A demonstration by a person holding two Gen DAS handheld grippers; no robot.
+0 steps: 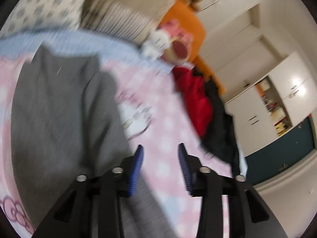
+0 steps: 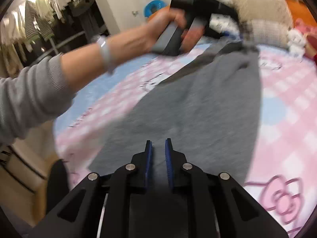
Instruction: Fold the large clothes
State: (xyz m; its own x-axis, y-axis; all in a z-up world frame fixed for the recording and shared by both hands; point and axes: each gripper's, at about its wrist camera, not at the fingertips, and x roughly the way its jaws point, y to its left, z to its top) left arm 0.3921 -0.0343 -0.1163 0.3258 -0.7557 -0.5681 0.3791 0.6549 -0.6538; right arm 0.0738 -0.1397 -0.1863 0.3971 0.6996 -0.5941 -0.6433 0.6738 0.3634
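Note:
A large grey garment (image 2: 198,107) lies spread on a pink and blue checked bedsheet (image 2: 287,107). My right gripper (image 2: 158,143) hangs low over the garment's near end. Its blue pads stand a narrow gap apart, and grey cloth shows through the gap with nothing pinched. In the left wrist view the same grey garment (image 1: 59,109) fills the left side. My left gripper (image 1: 160,150) is open over the pink sheet (image 1: 168,119), just right of the garment's edge, with nothing between its pads. A person's hand (image 2: 166,23) holds that tool's handle at the garment's far end.
A red garment (image 1: 196,99) and a black one (image 1: 220,123) lie heaped at the bed's right edge. Plush toys (image 1: 174,41) and a striped pillow (image 1: 126,17) sit at the head, against an orange board (image 1: 184,15). White cupboards (image 1: 247,119) stand beyond. Laundry hangs on a rack (image 2: 39,19).

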